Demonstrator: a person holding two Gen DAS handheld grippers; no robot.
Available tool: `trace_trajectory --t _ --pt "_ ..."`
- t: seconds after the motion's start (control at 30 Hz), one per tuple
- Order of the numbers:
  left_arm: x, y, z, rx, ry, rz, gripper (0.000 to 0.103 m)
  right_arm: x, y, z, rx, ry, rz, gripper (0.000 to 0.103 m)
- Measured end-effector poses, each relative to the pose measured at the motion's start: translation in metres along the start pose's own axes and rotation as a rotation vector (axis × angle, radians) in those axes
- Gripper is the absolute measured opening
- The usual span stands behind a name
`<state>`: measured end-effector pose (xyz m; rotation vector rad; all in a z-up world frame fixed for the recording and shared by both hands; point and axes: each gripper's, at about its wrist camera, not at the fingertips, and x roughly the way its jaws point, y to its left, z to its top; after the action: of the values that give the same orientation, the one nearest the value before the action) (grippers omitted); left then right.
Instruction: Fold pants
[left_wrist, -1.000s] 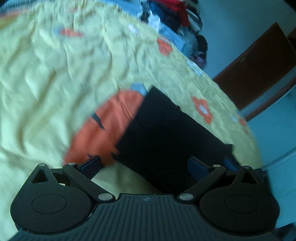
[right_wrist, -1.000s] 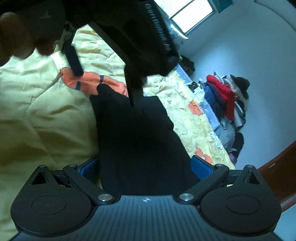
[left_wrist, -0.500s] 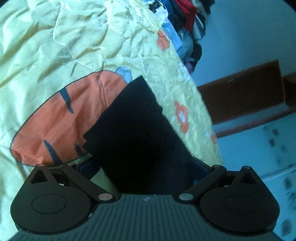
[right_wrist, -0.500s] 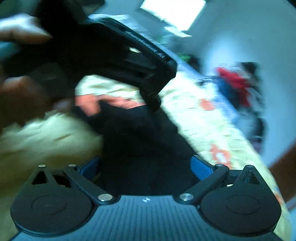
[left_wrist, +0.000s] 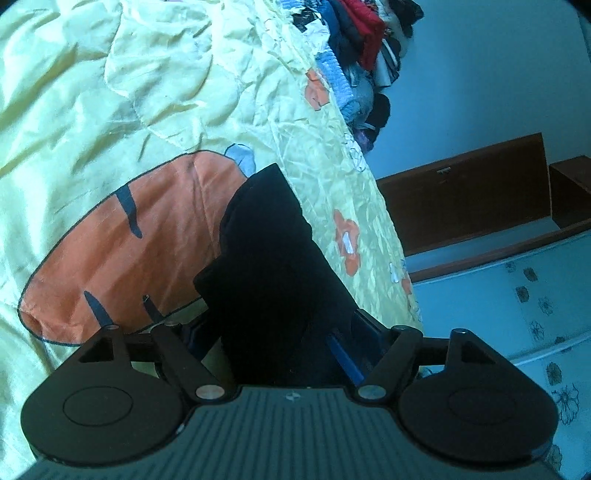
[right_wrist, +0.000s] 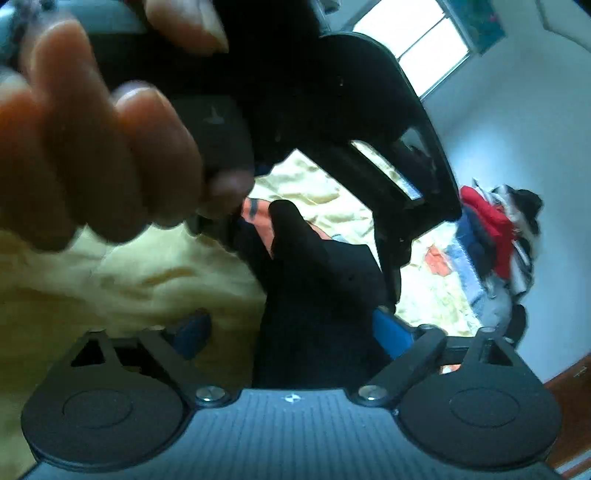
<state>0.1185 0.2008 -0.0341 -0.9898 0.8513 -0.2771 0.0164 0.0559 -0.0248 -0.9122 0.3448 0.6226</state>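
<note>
Pants: the black pants (left_wrist: 273, 273) lie on the bed's yellow quilt (left_wrist: 110, 110), partly over its orange patch (left_wrist: 122, 254); in the left wrist view they run from 6 o'clock up toward 12 o'clock.
Left gripper (left_wrist: 280, 339): its jaws are closing, with the near end of the pants between them; I cannot tell if the blue pads already press the cloth.
Right gripper (right_wrist: 291, 325): its jaws are closing too, the dark cloth (right_wrist: 317, 295) sits between them, contact not clear.
Hand (right_wrist: 99, 147): in the right wrist view, at 10 o'clock, blurred fingers hold the other black tool.
Clothes pile (left_wrist: 365, 48): at 1 o'clock, at the far end of the bed.
Wooden furniture (left_wrist: 472, 195): at 3 o'clock, against the pale wall.
</note>
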Motion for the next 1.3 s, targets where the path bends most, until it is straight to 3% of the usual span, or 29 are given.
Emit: trace_trajectory --t 0.03,0.13,0.23,0.3,0.4,0.53,0.57,0.63,0.67,0.7,0.73,0.77,0.83,0.93,1.0,1.13,1.2,1.3 --pt "-0.001 0.000 -0.001 0.007 -0.001 -0.002 0.079 0.004 -0.002 0.002 0.014 0.014 -0.017 0.063" --pt "-0.002 0.000 -0.002 0.031 0.001 -0.029 0.081 0.023 -0.005 -0.003 -0.013 0.075 -0.106 0.040" --pt "0.001 0.004 -0.006 0.049 0.015 -0.024 0.087 0.027 -0.013 -0.004 0.050 0.054 -0.077 0.027" --pt "0.004 0.007 -0.010 0.048 0.027 -0.018 0.090 0.022 -0.030 -0.006 0.190 0.011 -0.019 0.020" --pt "0.008 0.002 -0.011 0.061 0.007 -0.030 0.096 0.016 -0.067 -0.015 0.432 -0.047 0.075 0.019" --pt "0.027 -0.007 -0.004 0.043 -0.052 -0.021 0.094 0.013 -0.097 -0.028 0.638 -0.098 0.164 0.019" --pt "0.033 -0.010 -0.002 0.045 -0.063 -0.016 0.089 0.009 -0.100 -0.031 0.661 -0.107 0.185 0.019" --pt "0.044 -0.014 0.001 0.066 -0.069 0.019 0.068 0.001 -0.104 -0.034 0.667 -0.108 0.260 0.019" --pt "0.048 -0.016 0.002 0.082 -0.065 0.056 0.047 -0.008 -0.108 -0.037 0.659 -0.129 0.295 0.019" --pt "0.051 -0.017 0.002 0.100 -0.062 0.081 0.035 -0.017 -0.111 -0.041 0.666 -0.150 0.323 0.019" --pt "0.051 -0.017 0.001 0.114 -0.066 0.094 0.035 -0.025 -0.117 -0.047 0.694 -0.172 0.343 0.019" --pt "0.051 -0.016 0.000 0.119 -0.077 0.093 0.028 -0.032 -0.126 -0.055 0.731 -0.189 0.346 0.019" --pt "0.049 -0.015 -0.003 0.125 -0.091 0.100 0.026 -0.038 -0.142 -0.071 0.819 -0.187 0.286 0.019" --pt "0.045 -0.028 -0.015 0.230 -0.141 0.155 0.024 -0.010 -0.146 -0.084 0.798 -0.027 0.140 0.019" --pt "0.040 -0.049 -0.028 0.361 -0.192 0.206 0.022 0.010 -0.142 -0.086 0.780 0.024 0.129 0.019" --pt "0.026 -0.096 -0.065 0.591 -0.276 0.220 0.022 0.009 -0.142 -0.081 0.903 -0.118 0.212 0.019" --pt "0.024 -0.115 -0.080 0.656 -0.286 0.205 0.021 0.015 -0.154 -0.084 0.932 -0.157 0.220 0.020" --pt "0.025 -0.140 -0.102 0.724 -0.309 0.182 0.021 -0.007 -0.165 -0.100 0.978 -0.213 0.201 0.020"
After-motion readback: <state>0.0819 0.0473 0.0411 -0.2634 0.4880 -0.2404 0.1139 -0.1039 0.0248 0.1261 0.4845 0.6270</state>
